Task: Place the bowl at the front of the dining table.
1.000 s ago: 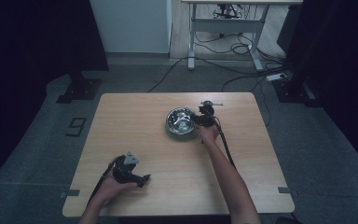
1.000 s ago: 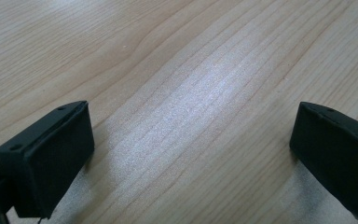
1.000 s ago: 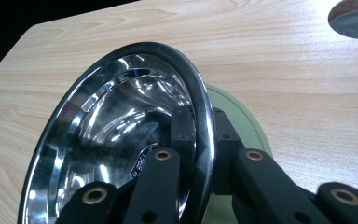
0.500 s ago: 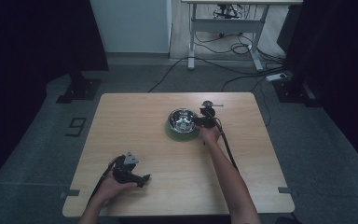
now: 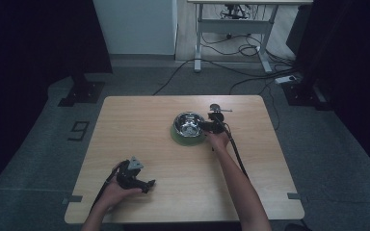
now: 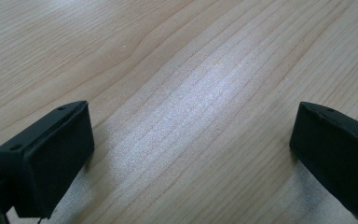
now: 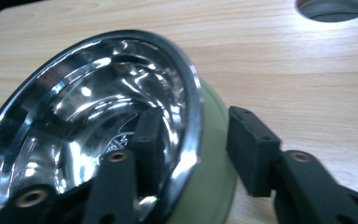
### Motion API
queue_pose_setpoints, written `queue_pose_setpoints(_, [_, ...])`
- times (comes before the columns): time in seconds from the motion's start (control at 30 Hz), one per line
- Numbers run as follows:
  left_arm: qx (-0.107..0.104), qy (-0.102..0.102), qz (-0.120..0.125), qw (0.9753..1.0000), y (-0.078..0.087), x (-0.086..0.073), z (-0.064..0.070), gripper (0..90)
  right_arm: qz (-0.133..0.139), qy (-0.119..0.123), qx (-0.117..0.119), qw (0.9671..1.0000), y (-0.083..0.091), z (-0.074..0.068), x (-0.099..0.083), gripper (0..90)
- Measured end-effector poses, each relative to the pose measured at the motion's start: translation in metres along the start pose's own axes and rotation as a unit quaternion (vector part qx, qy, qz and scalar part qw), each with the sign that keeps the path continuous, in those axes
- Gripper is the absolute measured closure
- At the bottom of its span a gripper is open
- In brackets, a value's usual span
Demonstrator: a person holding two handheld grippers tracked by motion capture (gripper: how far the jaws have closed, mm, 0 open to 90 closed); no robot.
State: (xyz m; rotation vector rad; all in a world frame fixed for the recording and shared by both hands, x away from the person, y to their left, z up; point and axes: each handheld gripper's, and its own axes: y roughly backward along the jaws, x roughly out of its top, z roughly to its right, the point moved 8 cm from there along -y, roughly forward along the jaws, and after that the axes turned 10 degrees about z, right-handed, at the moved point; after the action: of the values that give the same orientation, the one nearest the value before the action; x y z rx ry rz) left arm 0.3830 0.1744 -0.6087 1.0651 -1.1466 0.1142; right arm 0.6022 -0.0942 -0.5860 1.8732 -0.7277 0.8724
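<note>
A shiny steel bowl (image 5: 189, 126) with a pale green base stands right of the table's middle. My right gripper (image 5: 205, 126) is at its right side and open. In the right gripper view its jaws straddle the rim of the bowl (image 7: 98, 107): one jaw sits inside against the steel wall, the other outside next to the green base, so the right gripper (image 7: 196, 122) has the rim between them. My left gripper (image 5: 147, 185) rests near the front left of the table, held low. In the left gripper view the left gripper (image 6: 191, 144) is wide open over bare wood.
The wooden table (image 5: 139, 120) has a round grey cable hole (image 5: 215, 107) just behind the right gripper, also seen as a cable hole (image 7: 335, 7) at the top right. Cables trail from both grippers. A desk frame and floor cables lie beyond the table.
</note>
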Motion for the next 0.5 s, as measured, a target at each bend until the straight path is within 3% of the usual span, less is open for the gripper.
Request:
queue_pose_setpoints(0.13, [0.0,0.0,0.0,1.0,0.0,0.0,0.0,0.0,0.006,-0.003,0.013,0.9999,0.007,0.002,0.0,48.8])
queue_pose_setpoints(0.5, [0.0,0.0,0.0,1.0,0.0,0.0,0.0,0.0,0.016,0.022,0.035,0.999,0.025,0.0,0.001,44.4])
